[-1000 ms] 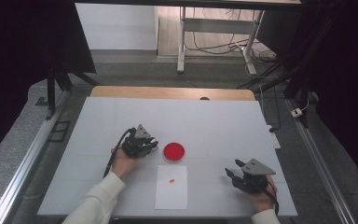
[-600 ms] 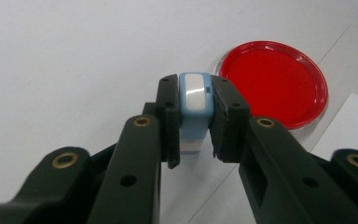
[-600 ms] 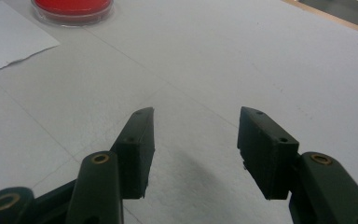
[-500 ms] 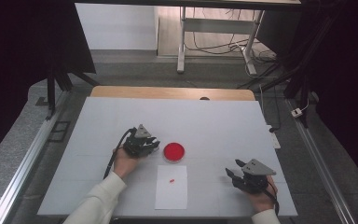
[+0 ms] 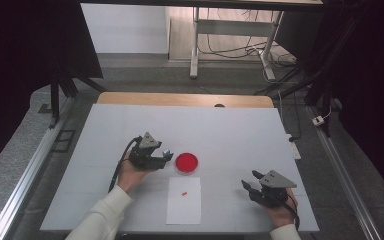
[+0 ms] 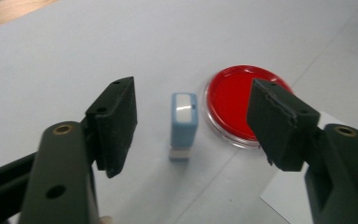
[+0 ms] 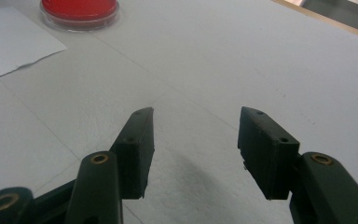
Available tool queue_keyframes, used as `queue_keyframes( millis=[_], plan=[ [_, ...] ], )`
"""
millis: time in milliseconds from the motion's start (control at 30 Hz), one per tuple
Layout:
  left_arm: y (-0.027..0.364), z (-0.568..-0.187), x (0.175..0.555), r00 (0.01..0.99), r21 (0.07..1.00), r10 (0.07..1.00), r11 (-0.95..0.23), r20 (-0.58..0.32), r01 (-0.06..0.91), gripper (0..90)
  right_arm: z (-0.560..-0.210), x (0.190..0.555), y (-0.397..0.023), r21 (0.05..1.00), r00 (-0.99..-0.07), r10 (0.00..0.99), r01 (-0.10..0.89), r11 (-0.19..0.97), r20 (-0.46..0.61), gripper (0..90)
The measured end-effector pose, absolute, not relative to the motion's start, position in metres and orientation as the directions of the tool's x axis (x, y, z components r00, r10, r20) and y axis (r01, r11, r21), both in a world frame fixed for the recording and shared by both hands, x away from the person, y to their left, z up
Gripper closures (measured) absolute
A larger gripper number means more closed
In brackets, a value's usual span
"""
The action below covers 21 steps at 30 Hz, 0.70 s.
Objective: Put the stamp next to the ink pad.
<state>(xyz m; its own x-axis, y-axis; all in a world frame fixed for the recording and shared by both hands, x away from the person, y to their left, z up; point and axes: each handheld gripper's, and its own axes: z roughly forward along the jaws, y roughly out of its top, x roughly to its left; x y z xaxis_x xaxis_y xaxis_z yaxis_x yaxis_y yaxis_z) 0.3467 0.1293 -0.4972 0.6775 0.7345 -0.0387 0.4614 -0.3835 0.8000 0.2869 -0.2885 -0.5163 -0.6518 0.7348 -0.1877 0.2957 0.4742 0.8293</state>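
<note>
1. Looking down from the high view, we take the red ink pad point(image 5: 186, 163) as our landmark. Our left gripper point(image 5: 165, 156) sits just to its left, and a small stamp point(image 5: 167, 152) stands at its tip, close beside the pad's left edge. The sheet of paper point(image 5: 184, 201) lies just on our side of the pad and bears one small red mark point(image 5: 184, 193). Our right gripper point(image 5: 249, 183) rests on the table point(image 5: 230, 130) well to the right of the pad and nearer to us, holding nothing.

2. Turning to the left gripper view, we see the blue stamp point(image 6: 183, 122) upright on the table, just left of the pad point(image 6: 235, 100), between the two jaws but touched by neither. The left gripper point(image 6: 193, 126) has just been opening, and its jaws now stand wide with clear gaps on both sides of the stamp. We judge this step to be setting the stamp down beside the pad after an impression on the paper.

3. In the right gripper view, the right gripper point(image 7: 196, 149) is about half open over bare table, with the pad point(image 7: 79, 10) and a corner of the paper point(image 7: 14, 42) far off at the upper left.

4. Our next move, we judge, calls for drawing the left gripper straight back from the stamp without brushing it, since it looks narrow and easy to tip.
</note>
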Motion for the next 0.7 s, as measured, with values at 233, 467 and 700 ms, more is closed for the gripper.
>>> queue_keyframes(
  millis=[233,467,700],
  plan=[
    [0.139,-0.489,0.328,0.687,0.821,0.725,-0.359,-0.054,0.443,30.7,-0.515,0.288,-0.291,0.832,-0.661,0.729,0.295,0.471,-0.178,44.0],
    [0.153,-0.487,0.305,0.698,0.824,0.714,-0.362,-0.055,0.435,30.9,-0.515,0.290,-0.295,0.829,-0.666,0.724,0.293,0.477,-0.181,43.7],
    [0.173,-0.493,0.281,0.687,0.825,0.722,-0.337,-0.082,0.453,31.1,-0.516,0.290,-0.298,0.832,-0.689,0.703,0.277,0.480,-0.177,43.6]
  ],
)
